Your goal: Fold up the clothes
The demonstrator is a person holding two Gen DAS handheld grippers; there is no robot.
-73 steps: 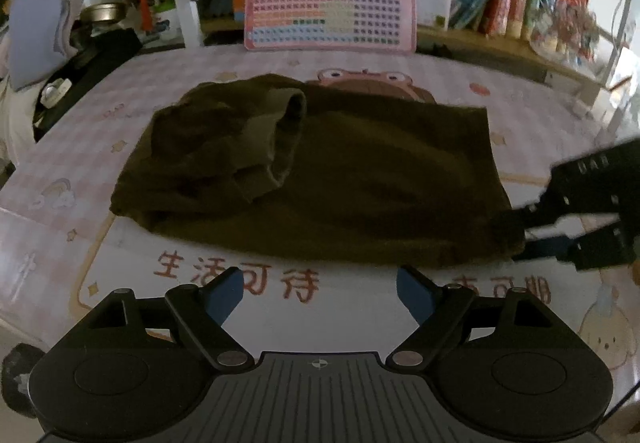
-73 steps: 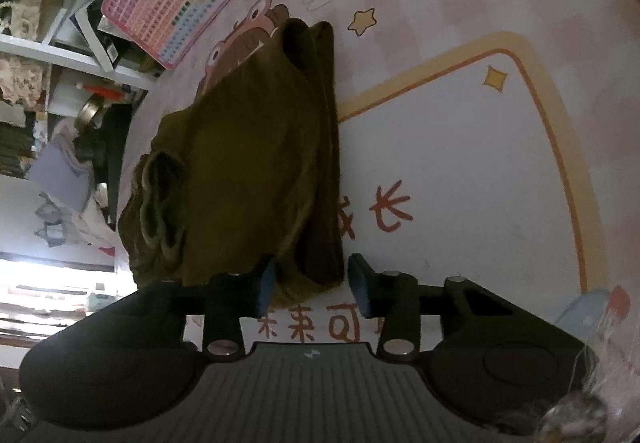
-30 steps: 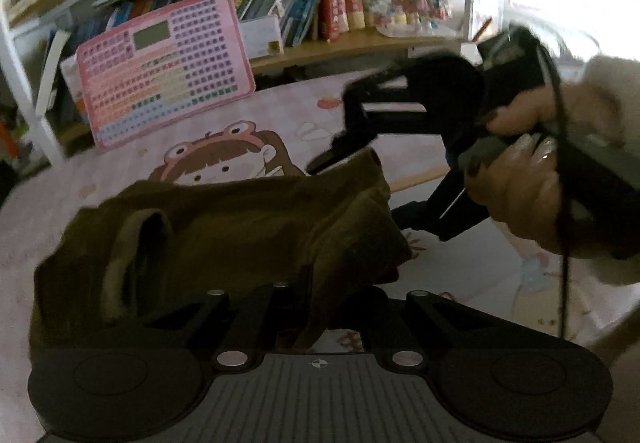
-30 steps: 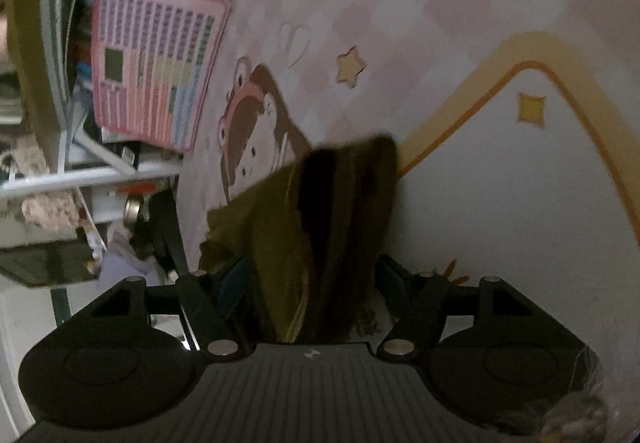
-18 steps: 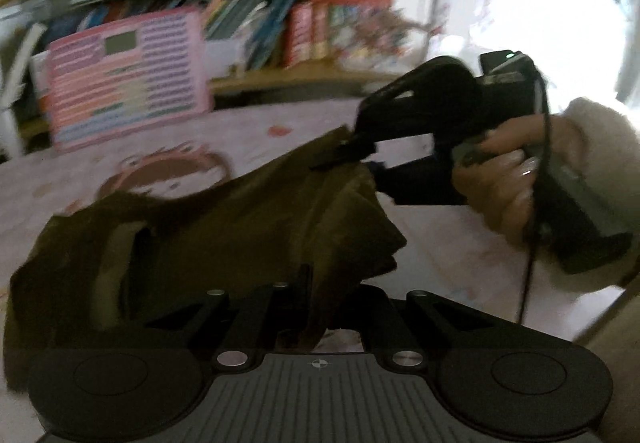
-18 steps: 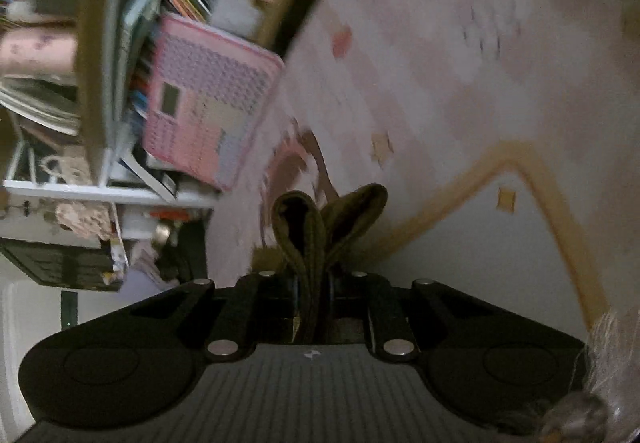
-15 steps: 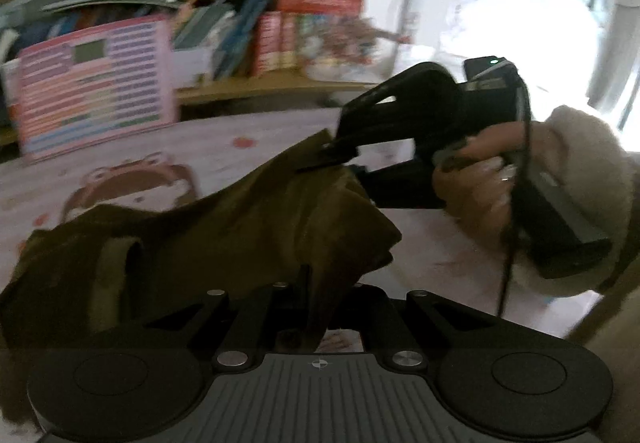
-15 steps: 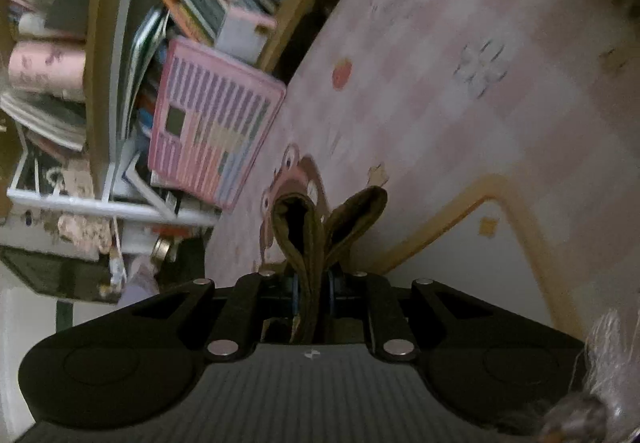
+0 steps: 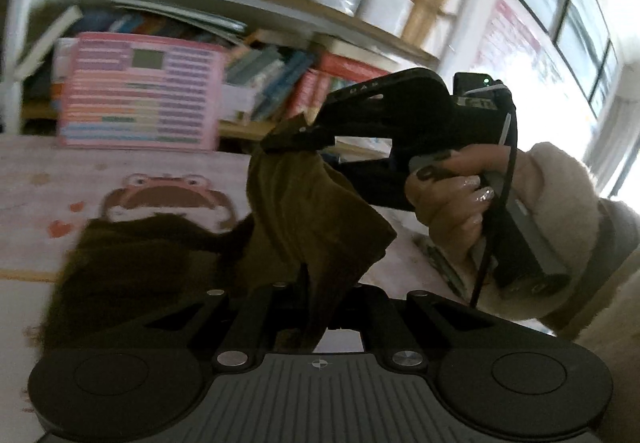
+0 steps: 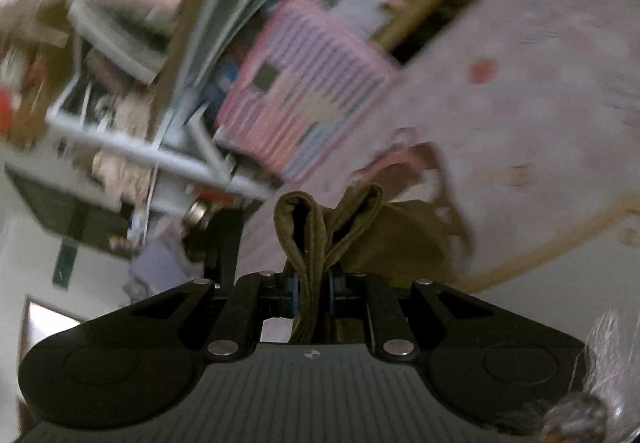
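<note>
The dark olive-brown garment (image 9: 304, 219) is a soft, matt cloth with a slightly fuzzy nap, thick at its rolled hem (image 10: 304, 227). The black left gripper (image 9: 310, 307) and the black right gripper (image 10: 312, 295) are matt plastic with small shiny metal rivets and a ribbed grey base. The pink cartoon-printed table cover (image 9: 40, 179) at centre left looks smooth. The cream sleeve cuff (image 9: 560, 203) at right looks fluffy.

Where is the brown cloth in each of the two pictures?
Left wrist view: the brown cloth fills the middle, pinched low in the left gripper and held up by the right gripper, the rest trailing down left.
Right wrist view: the cloth stands folded at bottom centre in the right gripper.
Shared landmark: the pink board against the bookshelf.
</note>
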